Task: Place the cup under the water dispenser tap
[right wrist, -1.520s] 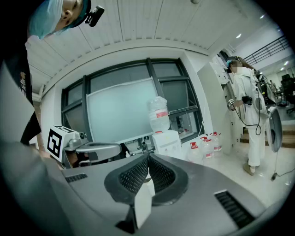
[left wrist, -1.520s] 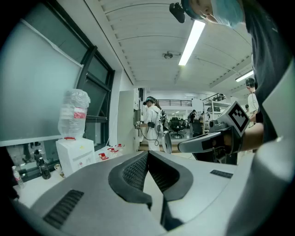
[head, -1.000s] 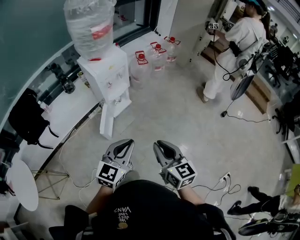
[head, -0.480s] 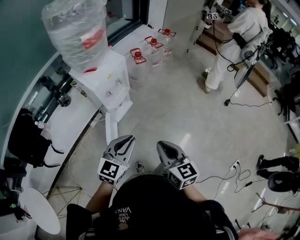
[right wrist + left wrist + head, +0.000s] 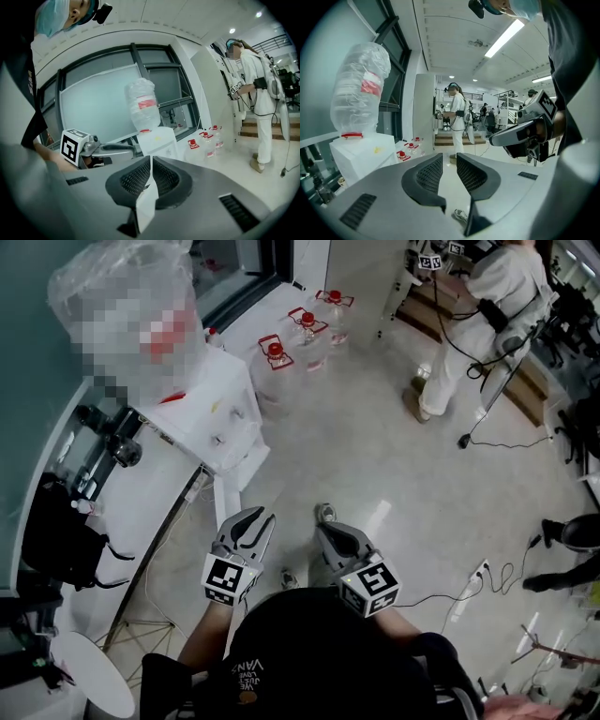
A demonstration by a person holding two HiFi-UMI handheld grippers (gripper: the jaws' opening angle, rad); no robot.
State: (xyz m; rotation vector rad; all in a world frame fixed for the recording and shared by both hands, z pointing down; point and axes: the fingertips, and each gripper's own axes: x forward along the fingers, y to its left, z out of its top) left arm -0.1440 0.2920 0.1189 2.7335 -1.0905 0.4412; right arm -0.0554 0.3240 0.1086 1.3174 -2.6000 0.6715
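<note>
The water dispenser now sits lower and nearer in the head view than a second ago, so the person has walked up to it and its front is nearly within reach. The left tongs, clenched a moment ago, are opening. Nothing lies between them, and only floor shows through the gap. The right tongs are clamped on a thin white sheet-like thing, most likely the cup pressed flat. It is well short of the dispenser and not yet under any tap. I judge the approach almost done. The freed left tongs may be readying to help, while the right still has to carry the cup in. Spare bottles stand beyond.
</note>
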